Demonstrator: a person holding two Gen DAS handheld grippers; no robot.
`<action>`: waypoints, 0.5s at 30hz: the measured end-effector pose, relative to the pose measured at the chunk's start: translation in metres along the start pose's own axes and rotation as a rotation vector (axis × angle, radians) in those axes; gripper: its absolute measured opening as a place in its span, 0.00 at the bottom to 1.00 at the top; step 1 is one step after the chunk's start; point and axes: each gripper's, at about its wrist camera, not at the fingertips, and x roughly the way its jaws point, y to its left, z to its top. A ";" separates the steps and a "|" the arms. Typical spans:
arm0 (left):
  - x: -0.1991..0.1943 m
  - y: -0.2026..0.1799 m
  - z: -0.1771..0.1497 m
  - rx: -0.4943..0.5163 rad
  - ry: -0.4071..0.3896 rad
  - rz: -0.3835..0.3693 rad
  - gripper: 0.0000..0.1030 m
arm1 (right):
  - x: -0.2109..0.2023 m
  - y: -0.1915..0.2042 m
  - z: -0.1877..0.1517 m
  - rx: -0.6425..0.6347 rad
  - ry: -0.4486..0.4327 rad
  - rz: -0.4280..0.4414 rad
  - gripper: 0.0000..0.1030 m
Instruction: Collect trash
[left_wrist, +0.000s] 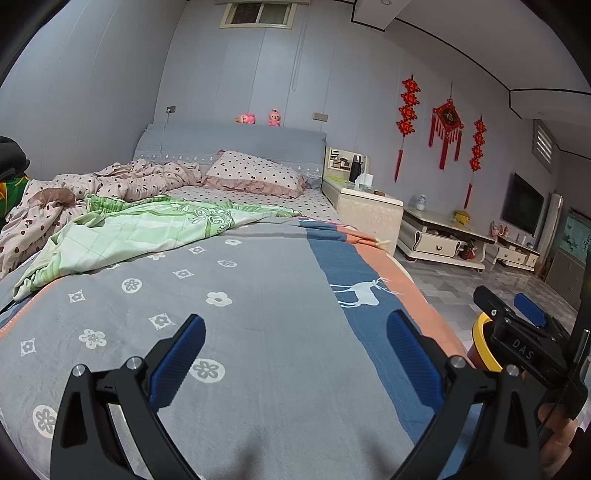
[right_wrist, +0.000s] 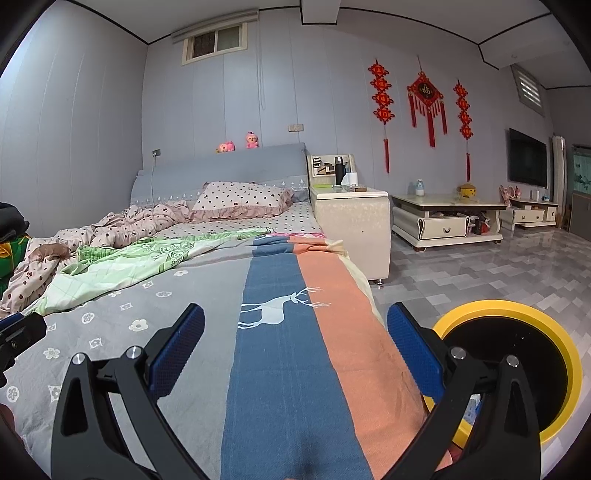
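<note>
1. Hovering over the grey flower-print bedspread (left_wrist: 229, 332), the left gripper (left_wrist: 295, 354) and right gripper (right_wrist: 295, 350) both have their jaws spread wide with nothing between them.
2. One round yellow-rimmed bin with a black inside (right_wrist: 517, 362) stands on the tiled floor just beside the bed's right edge.
3. No trash shows on the bed, so I cannot tell whether collecting is finished or not yet begun.
4. Counted: two grippers, one bin, one spotted pillow (left_wrist: 255, 173), two pink plush toys (left_wrist: 273, 118).
</note>
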 end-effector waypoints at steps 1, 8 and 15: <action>0.000 0.000 0.000 0.000 0.001 -0.001 0.92 | -0.001 0.000 0.000 0.001 0.000 0.000 0.92; 0.002 -0.001 -0.001 0.001 0.004 -0.004 0.92 | 0.004 0.003 -0.003 0.003 0.010 0.004 0.92; 0.001 -0.001 -0.001 -0.002 0.006 -0.006 0.92 | 0.005 0.003 -0.004 0.002 0.010 0.004 0.92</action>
